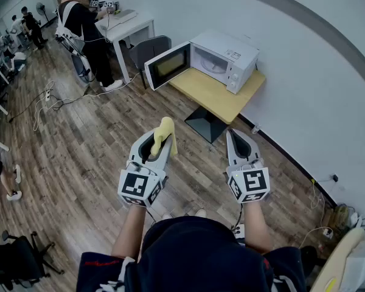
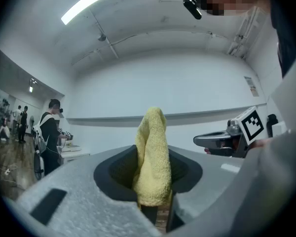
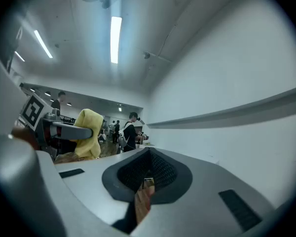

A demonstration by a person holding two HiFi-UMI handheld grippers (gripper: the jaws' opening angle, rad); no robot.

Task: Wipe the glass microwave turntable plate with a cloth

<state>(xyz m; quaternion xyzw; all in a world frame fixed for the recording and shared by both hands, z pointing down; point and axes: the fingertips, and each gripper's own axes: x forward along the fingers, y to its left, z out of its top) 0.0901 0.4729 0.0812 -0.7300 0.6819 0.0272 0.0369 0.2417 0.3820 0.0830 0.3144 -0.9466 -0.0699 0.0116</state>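
Inside the far microwave (image 1: 222, 59) I can't make anything out; left gripper (image 1: 157, 140) pinches yellow cloth (image 1: 166, 132), right gripper (image 1: 235, 134) closed.

Small wooden tabletop (image 1: 214, 97) here, white microwave (image 1: 226, 58) sitting on it with its door (image 1: 168, 66) swung open. Plank floor (image 1: 85, 154) has loose cables (image 1: 45, 105) lying on it.

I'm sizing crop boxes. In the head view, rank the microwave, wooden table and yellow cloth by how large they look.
1. microwave, door open
2. wooden table, partly covered by the microwave, so a close call
3. yellow cloth, smallest though nearest the camera
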